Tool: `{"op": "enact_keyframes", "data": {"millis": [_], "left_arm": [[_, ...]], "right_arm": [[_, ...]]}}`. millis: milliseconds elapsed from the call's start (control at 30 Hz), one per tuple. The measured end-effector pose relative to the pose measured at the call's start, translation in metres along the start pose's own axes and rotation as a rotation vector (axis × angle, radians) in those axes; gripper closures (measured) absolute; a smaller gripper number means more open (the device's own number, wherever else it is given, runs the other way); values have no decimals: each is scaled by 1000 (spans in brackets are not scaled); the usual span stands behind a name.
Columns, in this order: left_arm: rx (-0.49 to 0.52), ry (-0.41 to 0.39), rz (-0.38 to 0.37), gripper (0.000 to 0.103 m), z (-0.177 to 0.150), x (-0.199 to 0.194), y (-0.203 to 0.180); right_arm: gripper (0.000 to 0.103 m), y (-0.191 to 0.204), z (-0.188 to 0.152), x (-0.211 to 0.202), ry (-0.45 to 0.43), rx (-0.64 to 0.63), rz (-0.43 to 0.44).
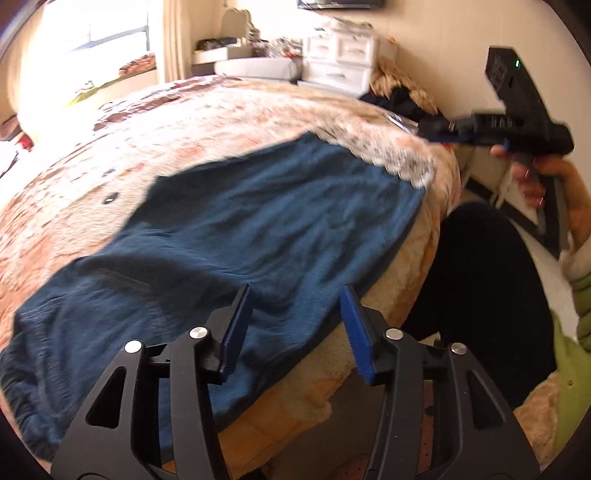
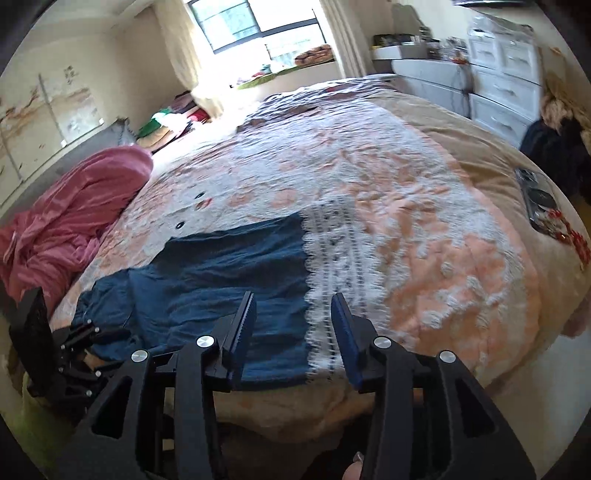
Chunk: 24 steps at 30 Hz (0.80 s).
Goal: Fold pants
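- Bedroom: the bed (image 2: 424, 229) carries the pants (image 2: 221, 291) flat along its near edge, long axis running left-right along that edge.
- Left gripper (image 1: 295, 328) hovers released over them, nearest the waist end.
- Right gripper (image 2: 295, 328), also released, hovers at the leg hem.

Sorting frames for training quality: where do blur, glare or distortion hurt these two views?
Left wrist view: window blown out, right claw and dark blue fabric pants motion-smeared. Right wrist view: sharper, window glare mild, patterned pink-and-white bedspread bulged by fisheye.
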<state>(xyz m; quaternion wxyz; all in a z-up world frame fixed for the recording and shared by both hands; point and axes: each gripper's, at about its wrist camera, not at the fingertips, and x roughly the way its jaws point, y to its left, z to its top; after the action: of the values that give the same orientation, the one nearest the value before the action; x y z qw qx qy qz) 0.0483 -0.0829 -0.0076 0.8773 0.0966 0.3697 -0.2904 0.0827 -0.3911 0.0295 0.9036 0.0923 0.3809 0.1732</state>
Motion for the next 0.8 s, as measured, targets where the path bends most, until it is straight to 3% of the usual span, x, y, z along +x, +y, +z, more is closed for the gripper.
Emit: {"op": "enact_keyframes", "data": {"millis": [133,267,333,567,633,700,800], "left_arm": [[-95,21,115,56,-9,-17,30],[-198,95,288,47,-29,-26,61],[-241,121,358,47,-39,-28,77],[-316,96,288,47,-50,-34,109],[-302,97,292,41,-45,-36,101],[-313,82,254,34,-39,-43,98],[-249,45,274,31,-13,-48,91]], "right_arm": [[56,30,3,42,90,-84,48],[53,32,-7,77,198,-86,-32],[53,24,-13,83,212,-72,-47],[53,10,-20,80,209,-64,-30],[44,15,-21,78,200,-79,-21],[42,14,-18,68,182,-45,22],[42,12,-3,51,97,-23,57]]}}
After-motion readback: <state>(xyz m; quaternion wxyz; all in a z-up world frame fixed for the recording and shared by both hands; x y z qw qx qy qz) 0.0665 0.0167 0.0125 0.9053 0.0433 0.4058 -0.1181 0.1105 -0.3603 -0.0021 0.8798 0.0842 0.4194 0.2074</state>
